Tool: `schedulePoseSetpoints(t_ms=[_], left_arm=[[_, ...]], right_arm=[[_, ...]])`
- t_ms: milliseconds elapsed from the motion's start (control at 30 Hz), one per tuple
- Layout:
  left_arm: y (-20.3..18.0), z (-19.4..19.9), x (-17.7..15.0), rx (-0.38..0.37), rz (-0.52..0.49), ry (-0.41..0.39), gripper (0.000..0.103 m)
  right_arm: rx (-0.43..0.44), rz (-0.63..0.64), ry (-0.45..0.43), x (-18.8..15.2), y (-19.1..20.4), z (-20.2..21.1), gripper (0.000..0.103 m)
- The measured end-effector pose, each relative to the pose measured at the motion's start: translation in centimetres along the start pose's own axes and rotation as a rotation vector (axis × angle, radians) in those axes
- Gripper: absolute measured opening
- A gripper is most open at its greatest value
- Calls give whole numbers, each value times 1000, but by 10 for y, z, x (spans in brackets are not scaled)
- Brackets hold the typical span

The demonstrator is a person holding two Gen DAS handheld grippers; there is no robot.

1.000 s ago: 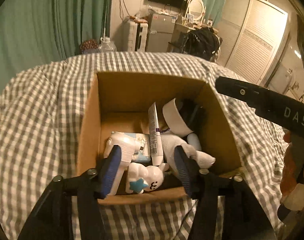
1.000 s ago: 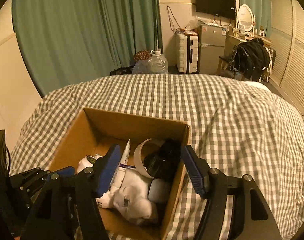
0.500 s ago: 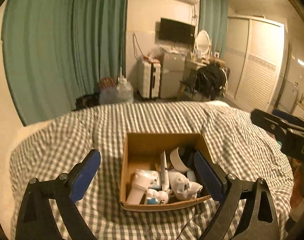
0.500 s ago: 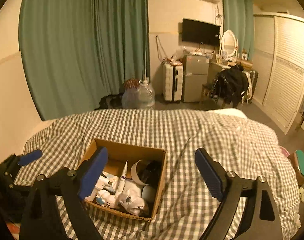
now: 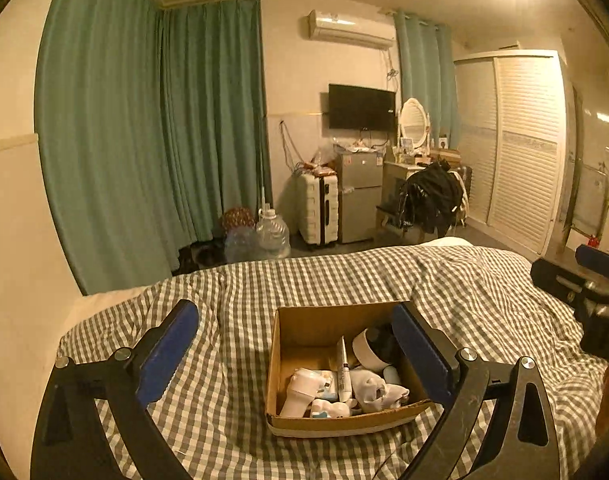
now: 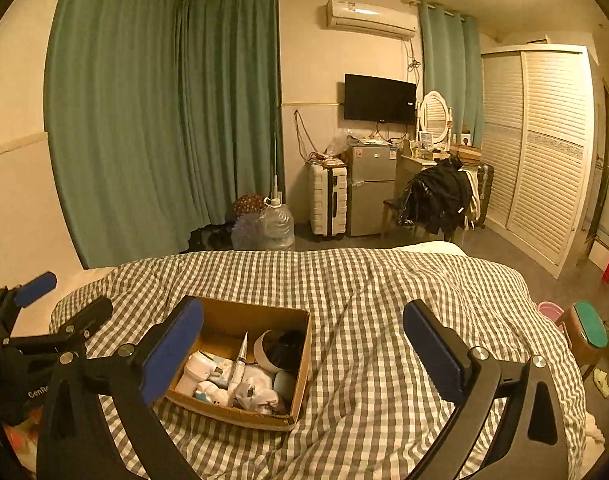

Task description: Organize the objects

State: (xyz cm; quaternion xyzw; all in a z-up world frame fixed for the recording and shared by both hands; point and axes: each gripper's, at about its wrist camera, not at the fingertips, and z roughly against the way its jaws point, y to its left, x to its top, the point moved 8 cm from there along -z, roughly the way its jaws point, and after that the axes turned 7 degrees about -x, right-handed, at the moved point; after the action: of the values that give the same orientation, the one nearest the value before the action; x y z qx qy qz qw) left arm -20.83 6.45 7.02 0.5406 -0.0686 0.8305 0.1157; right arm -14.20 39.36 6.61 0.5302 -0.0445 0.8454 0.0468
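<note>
An open cardboard box [image 5: 304, 322] [image 6: 300, 354] sits on the checked bedspread [image 5: 344, 276] [image 6: 384, 288]. Inside lie a white spray bottle [image 5: 300, 394], a slim white tube [image 5: 343, 368] [image 6: 240, 362], a white tape roll [image 5: 364, 350] [image 6: 264, 346], a black item and white soft toys [image 5: 378, 390] [image 6: 252, 394]. My left gripper [image 5: 294, 356] is open and empty, high above and behind the box. My right gripper [image 6: 304, 356] is open and empty, to the right of the box. The left gripper also shows at the left of the right wrist view [image 6: 44, 304].
Green curtains [image 5: 152, 140] hang at the far left. Beyond the bed stand water jugs [image 5: 272, 234], a white suitcase [image 5: 318, 208], a small fridge [image 5: 360, 200], a chair with a black jacket [image 5: 430, 196] and a louvred wardrobe [image 5: 520, 148]. A stool with a green top [image 6: 590, 326] stands right of the bed.
Both grippers have pulled up and back from the box and opened wide. The box now looks small and the whole room shows.
</note>
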Motion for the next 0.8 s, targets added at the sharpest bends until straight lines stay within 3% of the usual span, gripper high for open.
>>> schedulePoseSetpoints(t_ms=[167, 367, 533, 800], left_arm=[[4, 15, -17, 13, -3, -49, 101], [20, 30, -44, 68, 49, -82, 102], [27, 22, -70, 53, 80, -47, 102], [35, 5, -89, 38, 139, 7, 103]], right_arm=[[-74, 16, -46, -25, -5, 18, 100], [-84, -6, -48, -58, -5, 18, 100], [-113, 9, -61, -87, -2, 15, 100], [-77, 13, 5, -112, 6, -1, 100]])
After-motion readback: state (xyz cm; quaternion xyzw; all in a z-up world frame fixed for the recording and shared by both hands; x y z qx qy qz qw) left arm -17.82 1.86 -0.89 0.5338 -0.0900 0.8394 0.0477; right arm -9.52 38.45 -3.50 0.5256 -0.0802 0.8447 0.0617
